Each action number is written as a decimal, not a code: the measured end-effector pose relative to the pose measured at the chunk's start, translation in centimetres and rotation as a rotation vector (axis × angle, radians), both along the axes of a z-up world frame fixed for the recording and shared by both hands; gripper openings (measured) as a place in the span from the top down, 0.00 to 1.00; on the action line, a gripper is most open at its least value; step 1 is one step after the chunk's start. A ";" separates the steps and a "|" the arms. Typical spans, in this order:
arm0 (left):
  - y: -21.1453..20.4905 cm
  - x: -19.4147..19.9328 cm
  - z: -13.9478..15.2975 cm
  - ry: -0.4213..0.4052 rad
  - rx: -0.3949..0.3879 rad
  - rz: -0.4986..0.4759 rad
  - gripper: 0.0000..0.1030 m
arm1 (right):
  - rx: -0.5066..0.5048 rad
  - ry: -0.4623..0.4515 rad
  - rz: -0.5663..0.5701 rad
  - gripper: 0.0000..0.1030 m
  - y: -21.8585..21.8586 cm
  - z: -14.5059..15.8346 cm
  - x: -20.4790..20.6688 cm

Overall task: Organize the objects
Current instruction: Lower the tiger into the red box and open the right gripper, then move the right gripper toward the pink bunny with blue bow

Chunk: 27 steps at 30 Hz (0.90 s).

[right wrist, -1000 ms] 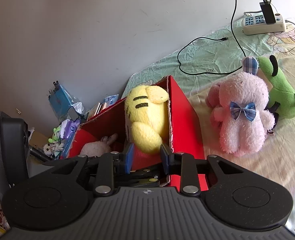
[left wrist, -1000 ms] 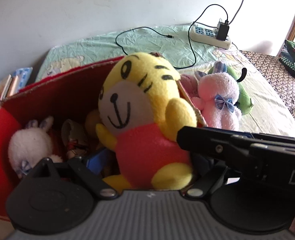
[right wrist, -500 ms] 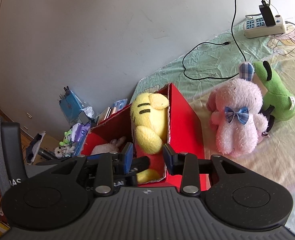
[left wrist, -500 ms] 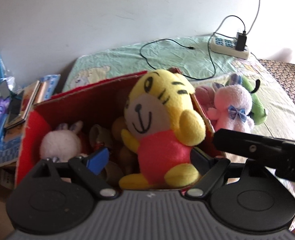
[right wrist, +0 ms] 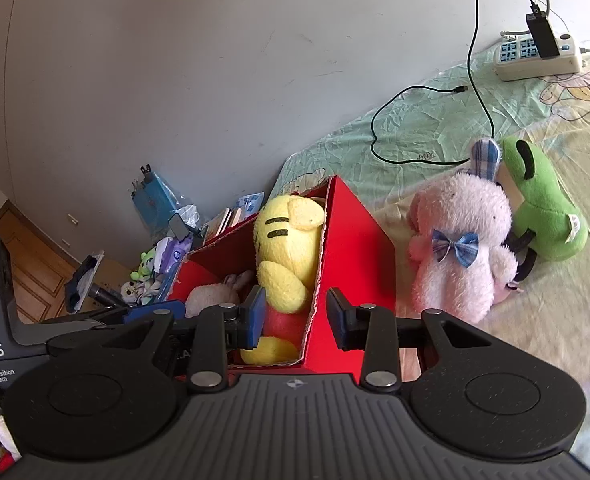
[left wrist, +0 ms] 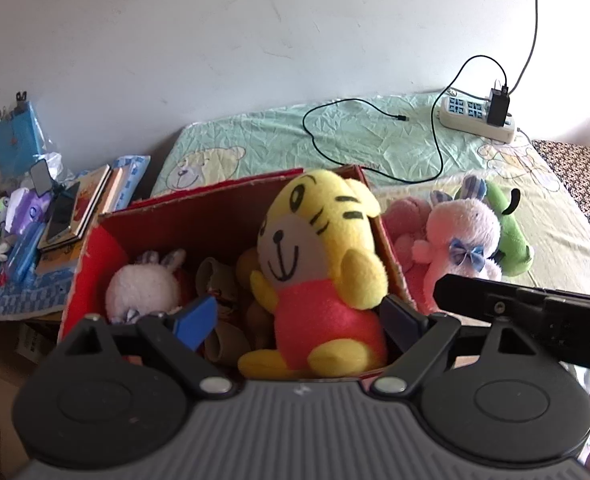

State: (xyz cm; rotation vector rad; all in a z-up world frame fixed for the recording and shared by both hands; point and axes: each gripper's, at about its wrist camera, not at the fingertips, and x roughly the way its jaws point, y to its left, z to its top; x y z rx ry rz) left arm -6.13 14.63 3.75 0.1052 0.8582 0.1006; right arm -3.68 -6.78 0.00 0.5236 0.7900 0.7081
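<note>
Left tool (left wrist: 299, 316) open, empty; yellow tiger plush (left wrist: 319, 276) sits upright in red box (right wrist: 355, 248) at the bed's left edge. Right tool (right wrist: 295, 316) open, empty. Next: likely grasp pink bunny (right wrist: 463, 248) beside the box.

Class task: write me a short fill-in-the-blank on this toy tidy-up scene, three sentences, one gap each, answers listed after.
1. The yellow tiger plush sits inside the ____ box.
2. The pink plush on the bed wears a blue ____ tie.
3. Behind the pink plush lies a ____ plush.

Answers: red; bow; green
</note>
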 end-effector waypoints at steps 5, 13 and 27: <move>-1.2 0.0 0.4 -0.010 -0.003 0.018 0.15 | -0.001 -0.007 0.013 0.64 -1.0 0.2 0.5; -3.8 0.6 1.0 -0.031 -0.014 0.008 0.16 | -0.003 -0.002 0.005 0.63 -3.8 0.1 1.5; -9.0 2.2 0.5 -0.020 0.018 -0.019 0.16 | 0.015 0.048 -0.025 0.62 -8.7 -1.2 3.0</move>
